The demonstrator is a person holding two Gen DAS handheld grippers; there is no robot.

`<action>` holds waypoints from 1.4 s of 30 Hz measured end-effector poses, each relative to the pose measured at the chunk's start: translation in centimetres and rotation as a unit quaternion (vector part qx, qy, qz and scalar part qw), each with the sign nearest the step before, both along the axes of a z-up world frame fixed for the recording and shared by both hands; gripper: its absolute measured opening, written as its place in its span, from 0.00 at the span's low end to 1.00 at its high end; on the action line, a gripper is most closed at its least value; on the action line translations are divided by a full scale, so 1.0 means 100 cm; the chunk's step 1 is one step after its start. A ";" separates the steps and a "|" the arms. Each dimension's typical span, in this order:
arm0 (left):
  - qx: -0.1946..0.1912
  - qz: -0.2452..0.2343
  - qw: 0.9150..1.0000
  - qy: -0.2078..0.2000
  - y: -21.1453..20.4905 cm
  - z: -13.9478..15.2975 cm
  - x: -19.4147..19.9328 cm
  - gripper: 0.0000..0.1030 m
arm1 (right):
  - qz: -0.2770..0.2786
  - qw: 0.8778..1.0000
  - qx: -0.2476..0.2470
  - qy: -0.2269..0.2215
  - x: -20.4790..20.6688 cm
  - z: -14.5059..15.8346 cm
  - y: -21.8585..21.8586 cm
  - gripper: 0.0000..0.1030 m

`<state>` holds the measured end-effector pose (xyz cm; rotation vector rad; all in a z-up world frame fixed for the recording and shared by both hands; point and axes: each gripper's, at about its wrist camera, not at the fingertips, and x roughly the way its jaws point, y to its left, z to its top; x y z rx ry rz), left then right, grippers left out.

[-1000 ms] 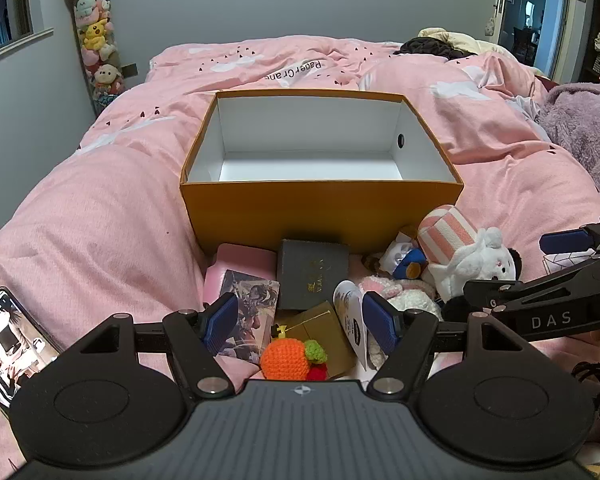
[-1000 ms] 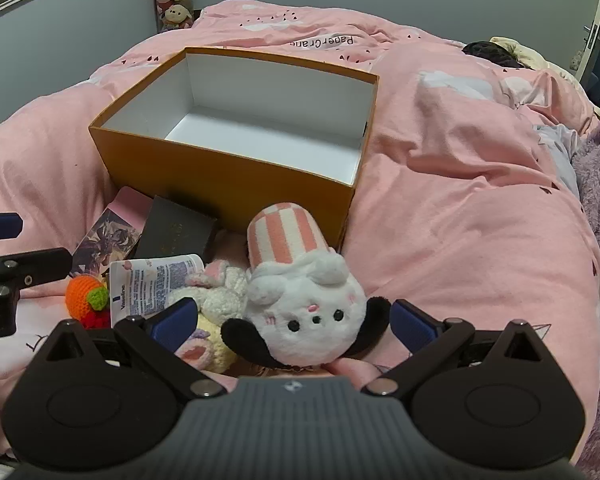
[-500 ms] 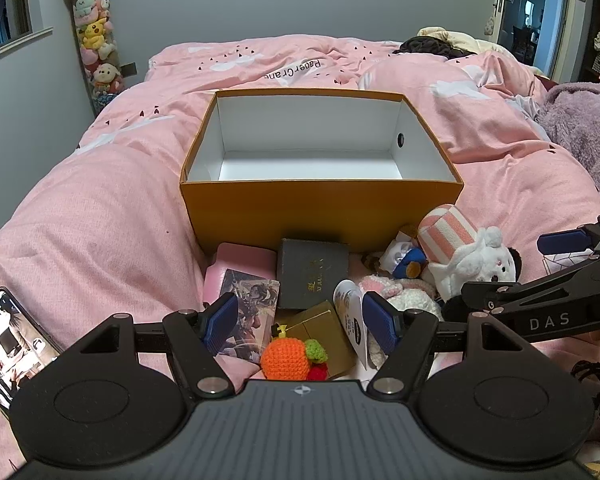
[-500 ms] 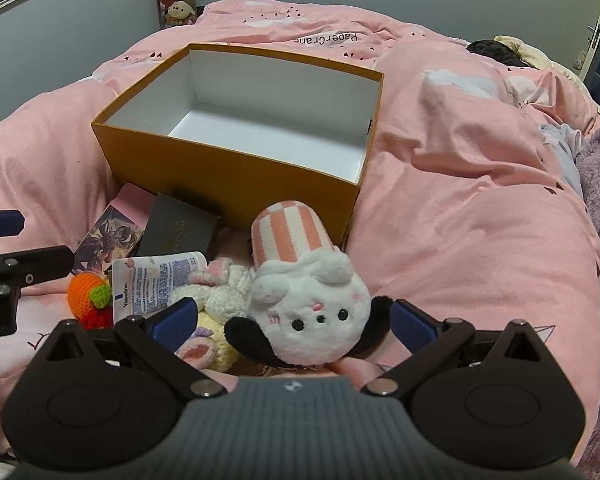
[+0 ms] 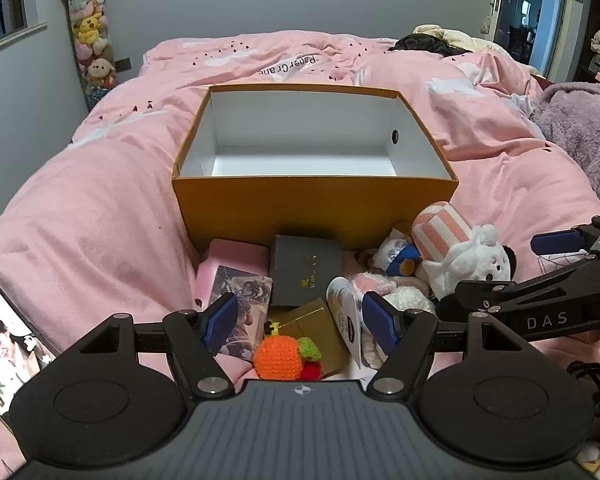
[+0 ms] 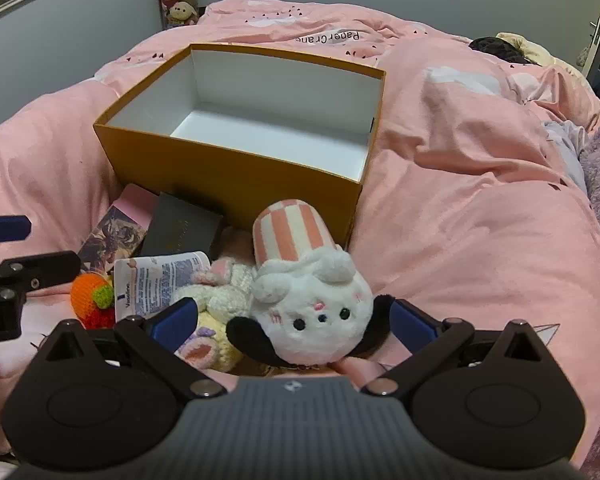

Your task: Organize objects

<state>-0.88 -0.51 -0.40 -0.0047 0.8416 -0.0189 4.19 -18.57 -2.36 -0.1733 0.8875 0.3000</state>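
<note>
Left wrist view: left gripper has its jaws spread wide, nothing between them, hovering over a pile of small items on the pink duvet. Orange box sits just past the pile, open top, white interior with nothing visible inside. Under the gripper: crochet orange, gold box partly hidden behind it, dark grey box, art card overlapping a pink box, white tube half blocked by the right fingertip. Small blue-and-white toy too cramped to identify. Phone cut off at the left edge. Right wrist view: right gripper also spread apart, fingers flanking the white plush with striped hat; whether the pads touch it I can't tell, its black ears cover them. Cream crochet bunny lies partly under the left finger.
</note>
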 end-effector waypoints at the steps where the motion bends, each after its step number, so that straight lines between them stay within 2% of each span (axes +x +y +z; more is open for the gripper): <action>1: -0.003 -0.002 1.000 0.000 0.000 0.000 0.000 0.78 | 0.001 1.000 0.003 0.000 0.000 0.000 -0.001 0.93; 5: -0.015 -0.019 1.000 0.007 -0.002 -0.001 0.005 0.68 | 0.007 1.000 0.000 0.006 0.006 -0.001 -0.002 0.74; 8: -0.025 -0.037 0.999 0.017 -0.006 -0.004 0.009 0.61 | 0.008 1.000 0.001 0.013 0.011 -0.002 -0.004 0.70; 16: -0.040 -0.067 0.996 0.043 -0.017 -0.013 0.026 0.48 | 0.006 0.999 -0.005 0.051 0.026 -0.017 -0.010 0.69; 21: -0.055 -0.099 0.993 0.036 -0.026 -0.010 0.035 0.48 | 0.012 0.998 -0.003 0.060 0.038 -0.022 -0.011 0.71; 26: -0.060 -0.107 0.991 0.046 -0.034 -0.014 0.051 0.48 | 0.019 0.997 -0.005 0.071 0.048 -0.030 -0.012 0.77; 31: -0.069 -0.117 0.989 0.063 -0.042 -0.017 0.066 0.48 | 0.007 0.997 0.015 0.075 0.052 -0.029 -0.022 0.70; 36: -0.088 -0.141 0.982 0.085 -0.056 -0.023 0.081 0.43 | -0.018 0.999 -0.023 0.019 0.045 -0.010 -0.036 0.68; 42: -0.091 -0.150 0.976 0.128 -0.079 -0.042 0.105 0.45 | -0.054 0.997 0.018 0.059 0.063 -0.020 -0.065 0.69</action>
